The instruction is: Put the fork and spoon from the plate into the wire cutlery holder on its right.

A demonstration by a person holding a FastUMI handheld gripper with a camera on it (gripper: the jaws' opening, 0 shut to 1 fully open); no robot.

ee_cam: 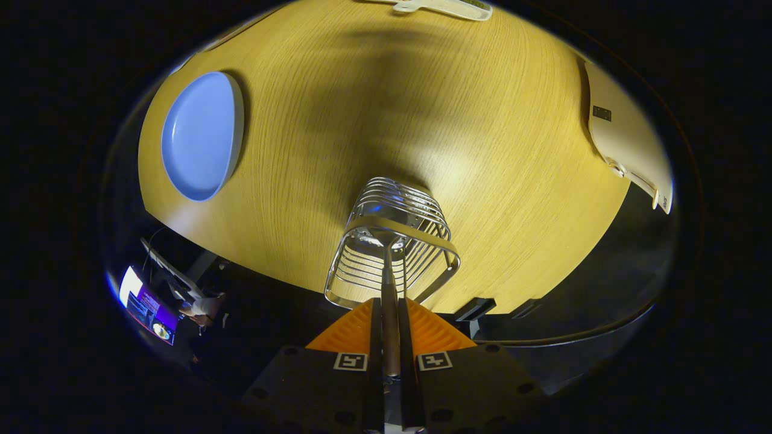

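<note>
Above the wire cutlery holder, the fingers clamp a metal handle, probably the spoon's, plate well apart.

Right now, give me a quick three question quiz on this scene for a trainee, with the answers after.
1. True or false: the gripper is shut on the metal utensil handle.
2. Where does the far end of the utensil reach? A) onto the blue plate B) down into the wire cutlery holder C) flat on the wooden table
3. Fill in: no cutlery can be seen on the blue ____.

Key
1. True: both fingers press the handle between them.
2. B: the holder stands just ahead of the fingers, and the handle runs into its open top.
3. Plate.
</note>
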